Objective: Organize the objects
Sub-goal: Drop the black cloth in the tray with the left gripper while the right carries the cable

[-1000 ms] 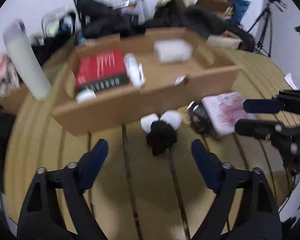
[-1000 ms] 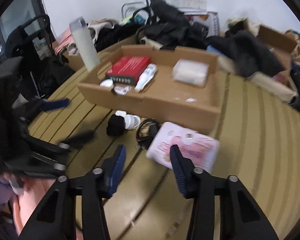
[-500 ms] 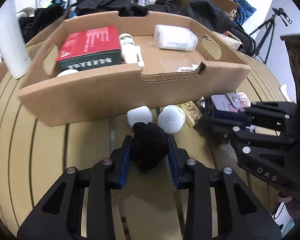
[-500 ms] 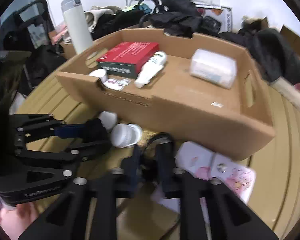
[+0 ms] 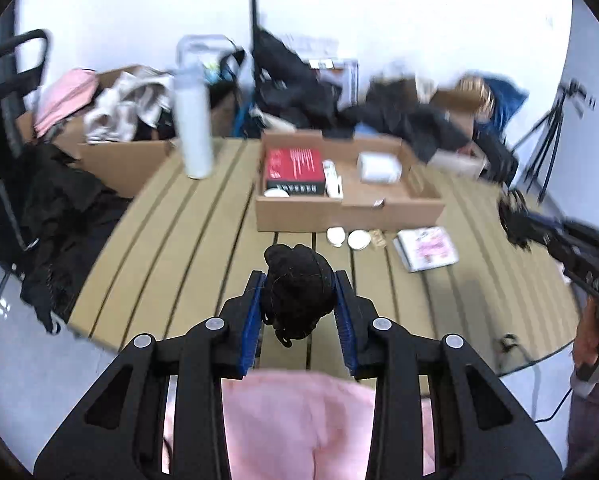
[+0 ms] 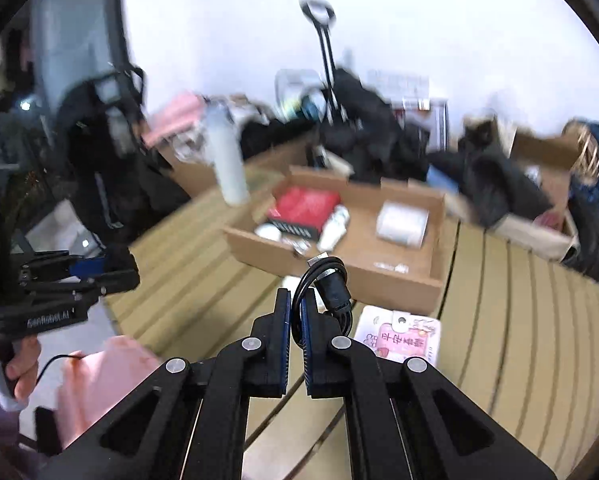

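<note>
The left hand-held gripper (image 5: 299, 300) is clamped on a black bundle of soft knitted fabric (image 5: 297, 292), its blue pads pressing both sides, and the bundle hangs clear above the tan slatted surface (image 5: 171, 248). The right hand-held gripper (image 6: 294, 316) is closed tight on a coiled black cable (image 6: 327, 280), the thin loop pinched between the blue pads while the plug end sticks up just above them; it too is held off the surface.

Farther back on the surface sits a shallow open cardboard box (image 5: 347, 212). Inside it lie a red and black book (image 5: 294, 170) at the left, a white tube (image 5: 332, 178) just beside the book, and a pale rectangular plastic container (image 5: 379, 167) toward the right. In front of the box, on the surface, rest two small white round caps (image 5: 349, 238) side by side, and to their right a flat pink and white packet (image 5: 427, 248). A tall white bottle (image 5: 193, 128) stands upright to the left of the box.

In the right wrist view a hand (image 6: 17, 364) grips the handle of the other tool at the left edge. Pink cloth (image 5: 299, 424) fills the bottom of the left wrist view, and dark clothes are heaped behind the box
</note>
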Demonstrator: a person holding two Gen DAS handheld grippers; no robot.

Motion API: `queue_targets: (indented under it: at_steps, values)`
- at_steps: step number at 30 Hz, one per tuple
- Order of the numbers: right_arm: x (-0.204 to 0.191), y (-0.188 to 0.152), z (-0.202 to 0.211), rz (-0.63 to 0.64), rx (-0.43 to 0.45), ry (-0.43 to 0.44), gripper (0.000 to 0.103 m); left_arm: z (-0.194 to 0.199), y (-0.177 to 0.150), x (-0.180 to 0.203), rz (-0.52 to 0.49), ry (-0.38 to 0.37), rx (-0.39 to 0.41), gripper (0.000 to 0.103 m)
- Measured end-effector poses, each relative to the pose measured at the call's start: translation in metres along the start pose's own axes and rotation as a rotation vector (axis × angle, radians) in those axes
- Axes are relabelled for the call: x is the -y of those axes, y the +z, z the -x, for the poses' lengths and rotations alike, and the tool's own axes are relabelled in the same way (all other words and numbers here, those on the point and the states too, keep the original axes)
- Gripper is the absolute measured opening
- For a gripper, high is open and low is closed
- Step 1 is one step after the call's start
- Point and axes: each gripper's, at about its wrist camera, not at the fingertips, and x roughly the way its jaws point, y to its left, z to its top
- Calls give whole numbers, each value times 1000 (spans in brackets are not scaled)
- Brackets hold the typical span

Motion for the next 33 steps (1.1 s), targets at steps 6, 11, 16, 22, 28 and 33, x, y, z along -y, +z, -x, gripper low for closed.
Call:
queue_targets:
  at_steps: [6, 11, 16, 22, 28, 33]
  values:
    - [-32, -38, 77, -40, 45, 39, 6, 60, -22, 8, 48, -46, 79, 30]
    - [-35, -49, 83, -68, 37, 28, 6, 70, -23, 22, 15, -68, 100, 30]
    - [-28, -47, 82, -93, 36, 28, 6, 62, -21, 19, 31, -99, 78, 30]
    - [-7, -18, 53, -89, -1, 34, 6, 32, 39, 14, -23, -170, 60, 30]
    - [38, 84, -18, -47, -36, 60, 6, -76, 147, 7, -50, -212, -79, 30]
    - [83, 147, -135, -112, -188, 69, 6, -205, 172, -2, 12, -192, -300, 30]
